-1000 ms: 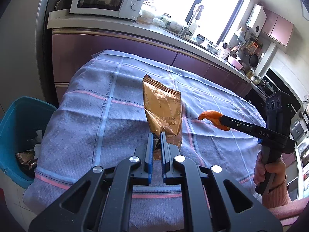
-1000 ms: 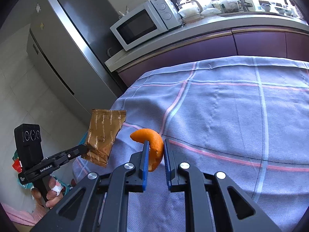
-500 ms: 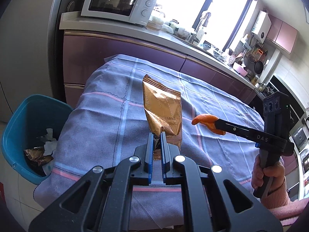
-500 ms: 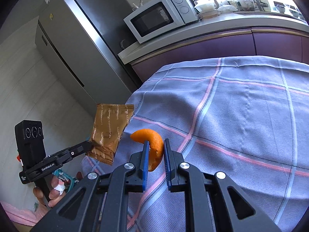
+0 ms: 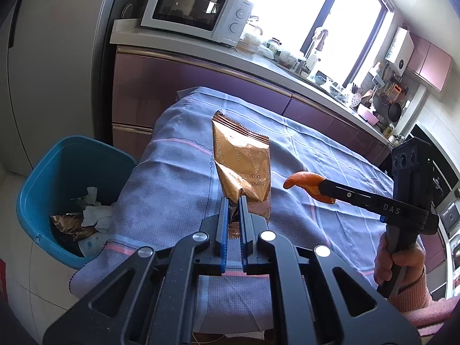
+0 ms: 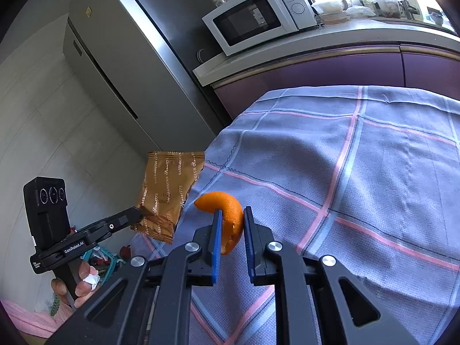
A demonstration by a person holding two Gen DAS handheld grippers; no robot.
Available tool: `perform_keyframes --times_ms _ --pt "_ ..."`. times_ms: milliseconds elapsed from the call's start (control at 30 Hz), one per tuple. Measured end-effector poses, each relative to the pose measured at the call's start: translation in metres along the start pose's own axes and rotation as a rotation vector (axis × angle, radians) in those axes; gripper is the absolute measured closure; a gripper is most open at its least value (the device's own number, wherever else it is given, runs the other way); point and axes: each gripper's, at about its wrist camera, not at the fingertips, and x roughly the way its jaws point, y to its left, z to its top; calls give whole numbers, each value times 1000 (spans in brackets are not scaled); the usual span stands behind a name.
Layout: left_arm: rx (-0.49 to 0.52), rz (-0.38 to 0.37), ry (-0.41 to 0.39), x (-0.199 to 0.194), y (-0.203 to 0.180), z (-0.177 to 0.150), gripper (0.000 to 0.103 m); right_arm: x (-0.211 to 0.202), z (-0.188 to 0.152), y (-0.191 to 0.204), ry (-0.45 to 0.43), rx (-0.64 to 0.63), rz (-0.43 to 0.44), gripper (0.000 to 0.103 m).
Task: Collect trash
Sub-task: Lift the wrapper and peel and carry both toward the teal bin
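My left gripper (image 5: 233, 201) is shut on the lower corner of a gold snack wrapper (image 5: 244, 164), which stands up in the air over the table's left end. The same wrapper (image 6: 168, 192) hangs from that gripper (image 6: 138, 211) in the right wrist view, out past the table's edge. A curled piece of orange peel (image 6: 228, 215) is pinched in my right gripper (image 6: 233, 215), held over the cloth. In the left wrist view that gripper (image 5: 323, 188) carries the peel (image 5: 306, 182) just right of the wrapper. A blue trash bin (image 5: 57, 178) stands on the floor, left of the table, with paper and wrappers inside.
A lilac checked tablecloth (image 5: 316, 149) covers the table (image 6: 373, 172). Purple cabinets and a counter with a white microwave (image 5: 195, 14) run behind it. A tall grey fridge (image 6: 120, 66) stands at the left. A person's hand (image 5: 399, 261) in a pink sleeve grips the right handle.
Both grippers have moved left toward the table's end with their loads. The blue bin has come further into the left wrist view, and the fridge shows more in the right wrist view.
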Motion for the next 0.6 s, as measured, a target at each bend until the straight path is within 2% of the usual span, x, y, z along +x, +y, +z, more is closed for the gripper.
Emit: perform_keyframes --times_ms 600 --pt "-54 46 -40 -23 29 2 96 36 12 25 44 -38 47 90"
